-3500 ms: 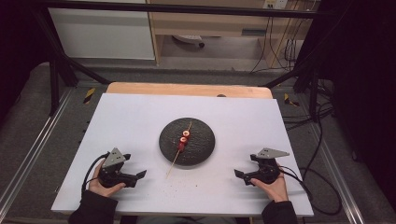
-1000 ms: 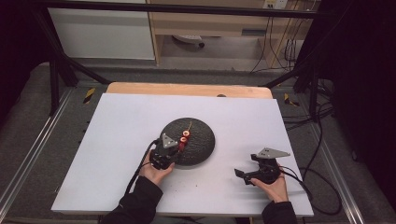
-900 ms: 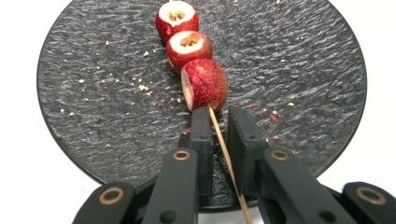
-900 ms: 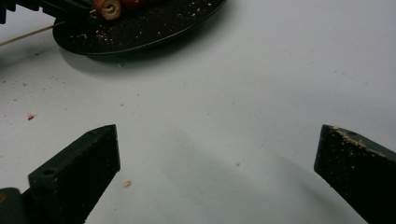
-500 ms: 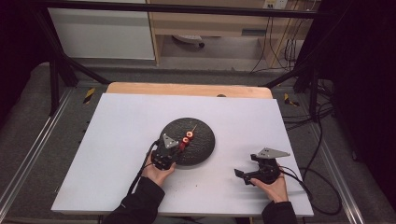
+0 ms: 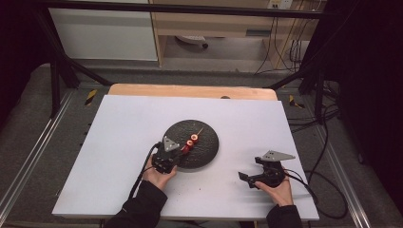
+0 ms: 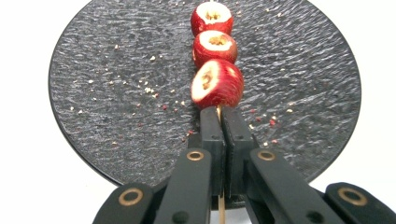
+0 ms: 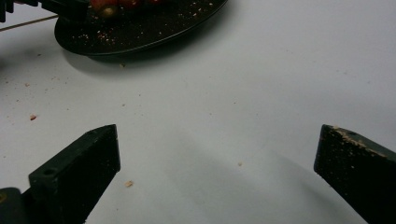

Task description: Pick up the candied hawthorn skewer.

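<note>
Gripping 1 skewer [image 7: 218, 114], 3 red pieces [image 7: 217, 83], 1 plate [image 7: 107, 93].

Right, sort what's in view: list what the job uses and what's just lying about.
In use:
left gripper, shut on the skewer
three red fruit pieces
black plate

Lying about:
right gripper, open and idle
crumbs
white table
</note>
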A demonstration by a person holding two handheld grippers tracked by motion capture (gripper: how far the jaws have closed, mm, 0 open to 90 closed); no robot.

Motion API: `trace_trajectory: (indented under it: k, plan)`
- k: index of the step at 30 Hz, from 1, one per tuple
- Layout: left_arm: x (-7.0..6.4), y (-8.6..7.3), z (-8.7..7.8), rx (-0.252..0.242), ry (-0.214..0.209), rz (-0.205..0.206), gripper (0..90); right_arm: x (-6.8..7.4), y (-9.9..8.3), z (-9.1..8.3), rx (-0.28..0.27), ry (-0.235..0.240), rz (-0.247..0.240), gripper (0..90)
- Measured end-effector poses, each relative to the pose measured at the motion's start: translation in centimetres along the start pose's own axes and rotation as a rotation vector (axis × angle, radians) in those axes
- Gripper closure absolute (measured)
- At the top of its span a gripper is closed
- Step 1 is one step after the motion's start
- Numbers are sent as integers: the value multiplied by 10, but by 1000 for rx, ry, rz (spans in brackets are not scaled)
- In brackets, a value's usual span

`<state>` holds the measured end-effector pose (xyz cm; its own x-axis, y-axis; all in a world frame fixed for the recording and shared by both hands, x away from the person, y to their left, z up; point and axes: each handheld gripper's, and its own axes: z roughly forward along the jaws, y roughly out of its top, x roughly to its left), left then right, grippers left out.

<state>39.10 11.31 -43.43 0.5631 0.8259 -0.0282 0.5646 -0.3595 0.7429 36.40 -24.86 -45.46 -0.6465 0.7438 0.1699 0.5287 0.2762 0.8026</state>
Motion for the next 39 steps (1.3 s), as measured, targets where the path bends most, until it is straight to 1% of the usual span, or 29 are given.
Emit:
trace_trajectory:
  k: [9,12,14,16,17,22,24,26,28,29,30,31,36,39]
  plan:
    - [6,-5,-12,-41,-31,-3,884,0,0,0,-2,-1,6,13]
    - [8,-7,-18,-54,-38,5,884,0,0,0,1,-1,6,13]
    - [10,-9,-22,-61,-42,6,884,0,0,0,0,-1,7,13]
    - [13,-12,-27,-79,-58,3,883,0,0,0,0,-1,3,12]
    - [13,-12,-27,-79,-58,3,883,0,0,0,1,-2,4,13]
    - [17,-17,-38,-107,-73,7,883,0,0,1,-1,-1,7,12]
    - [18,-21,-43,-126,-84,12,884,1,-1,1,0,-1,11,12]
    - [19,-24,-47,-134,-83,19,883,1,-1,1,0,0,15,13]
    - [21,-29,-52,-145,-97,25,884,1,-1,1,-1,0,15,12]
    - [22,-31,-53,-149,-97,28,883,1,-1,1,-2,-1,17,12]
    - [23,-35,-57,-158,-108,24,883,2,0,1,0,-1,18,12]
    - [23,-35,-57,-158,-108,24,883,2,0,1,0,-1,18,12]
    - [27,-47,-66,-175,-114,31,883,6,0,3,-2,7,18,12]
    - [29,-52,-69,-185,-116,46,883,8,2,4,1,10,17,11]
